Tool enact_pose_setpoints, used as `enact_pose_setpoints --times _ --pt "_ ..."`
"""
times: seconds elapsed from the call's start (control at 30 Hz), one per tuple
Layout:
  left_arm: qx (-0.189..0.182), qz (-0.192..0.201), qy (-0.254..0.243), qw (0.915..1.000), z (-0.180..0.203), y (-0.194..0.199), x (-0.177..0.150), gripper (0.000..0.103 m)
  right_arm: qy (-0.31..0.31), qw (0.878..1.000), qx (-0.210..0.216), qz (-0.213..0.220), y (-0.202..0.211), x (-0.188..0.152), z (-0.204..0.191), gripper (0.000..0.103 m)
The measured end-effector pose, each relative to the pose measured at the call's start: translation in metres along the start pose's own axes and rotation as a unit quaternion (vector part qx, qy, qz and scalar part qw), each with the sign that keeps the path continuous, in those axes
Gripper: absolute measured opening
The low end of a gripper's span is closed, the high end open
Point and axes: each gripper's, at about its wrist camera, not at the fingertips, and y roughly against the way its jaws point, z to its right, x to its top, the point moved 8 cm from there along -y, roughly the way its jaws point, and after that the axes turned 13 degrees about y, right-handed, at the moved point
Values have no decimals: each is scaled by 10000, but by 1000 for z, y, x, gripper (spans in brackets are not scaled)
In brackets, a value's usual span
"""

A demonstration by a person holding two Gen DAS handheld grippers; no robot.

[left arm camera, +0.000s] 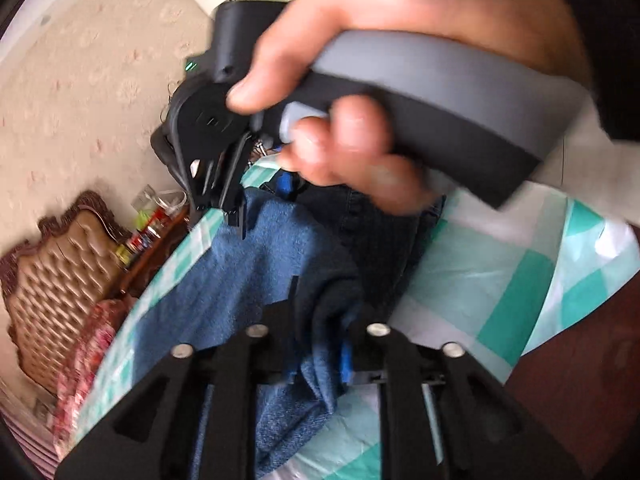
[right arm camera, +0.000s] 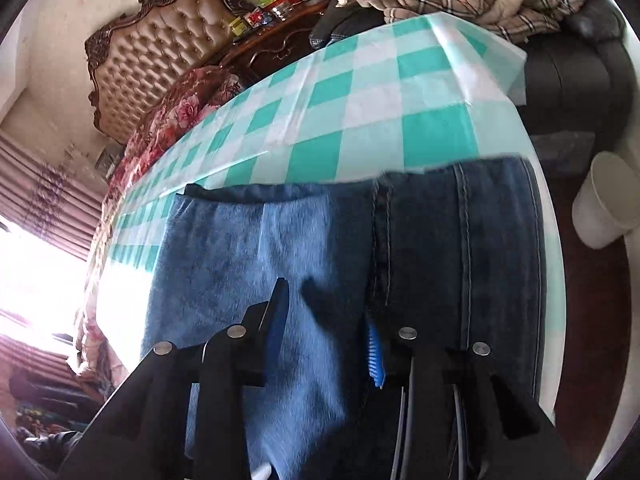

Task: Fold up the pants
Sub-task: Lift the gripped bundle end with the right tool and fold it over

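Blue jeans [left arm camera: 260, 272] lie on a table under a green-and-white checked cloth [left arm camera: 480, 280]. Part of them shows the paler inner side. In the left wrist view my left gripper [left arm camera: 320, 344] is shut on a bunched fold of the denim, which rises between its blue pads. Beyond it a person's hand [left arm camera: 360, 140] holds my right gripper [left arm camera: 230, 210], tips down on the jeans' far edge. In the right wrist view the right gripper [right arm camera: 328, 320] stands open just above the jeans [right arm camera: 240, 248]. Its pads are apart and the cloth lies flat beneath them.
The checked table [right arm camera: 360, 92] runs away from the jeans and ends at a curved right edge. Behind it stand a tufted headboard [right arm camera: 160, 60], a floral blanket [right arm camera: 172, 120], a cluttered wooden side table [right arm camera: 276, 12] and a black sofa [right arm camera: 560, 68]. A white bin [right arm camera: 608, 200] stands on the floor to the right.
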Motion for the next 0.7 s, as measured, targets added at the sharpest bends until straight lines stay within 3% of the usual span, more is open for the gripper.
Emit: enact_pose_setpoints --times 0.07,0.17,0.3,0.4,0.5,0.7 --pt "191 126 -73 9997 -7 7 7 12 30 10000 -21 -64 4 5 1 10" --pt "327 443 -87 9984 -16 17 35 12 537 9981 -22 298 38 17 -11 9" --pt "159 642 -145 9977 -6 8 66 12 533 9965 -176 617 75 26 6 9" --pt "-26 560 -278 9980 10 -14 66 12 337 9978 -314 480 67 15 38 9" --pt "-210 290 -319 9989 21 -41 61 12 87 9992 -169 349 52 4 63 9" --pt "-212 503 -123 9984 7 -38 84 12 554 9959 -310 646 74 18 48 9"
